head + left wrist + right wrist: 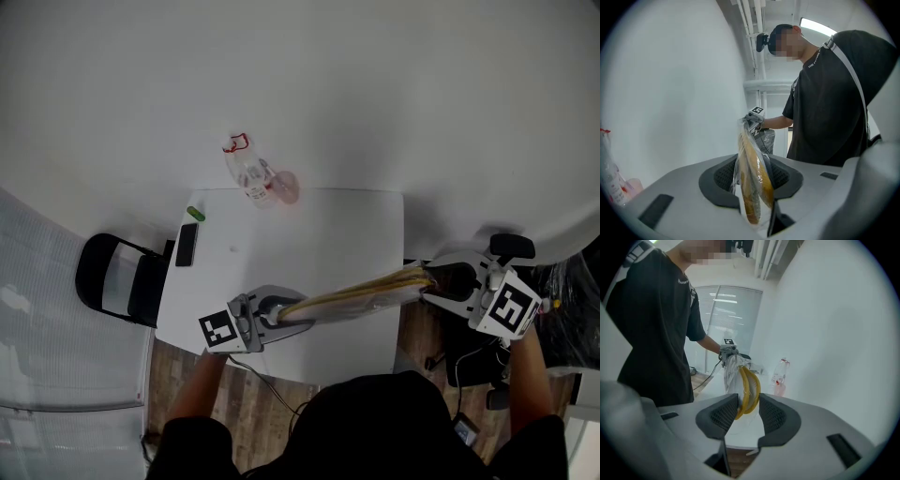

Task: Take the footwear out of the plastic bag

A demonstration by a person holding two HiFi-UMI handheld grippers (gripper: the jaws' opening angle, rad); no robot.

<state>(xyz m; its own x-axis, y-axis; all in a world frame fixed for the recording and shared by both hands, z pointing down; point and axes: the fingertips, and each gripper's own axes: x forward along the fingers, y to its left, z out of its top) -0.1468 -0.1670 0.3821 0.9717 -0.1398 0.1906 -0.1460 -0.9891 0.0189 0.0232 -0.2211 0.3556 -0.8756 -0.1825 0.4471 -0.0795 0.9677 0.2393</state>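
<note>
Head view showed the yellow footwear [349, 297], inside its plastic bag [398, 288], stretched taut above the table's [309, 225] 5 o'clock edge. The left gripper [281, 314] clamped one end and the right gripper [429, 281] pinched the other, probably to draw the bag off.

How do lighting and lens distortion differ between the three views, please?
Head view: even light, fisheye bowing the table edges. Left gripper view: ceiling lamp glares, plastic bag glints, dark round vignette. Right gripper view: bright blinds backlight the person's dark shirt, same vignette.
</note>
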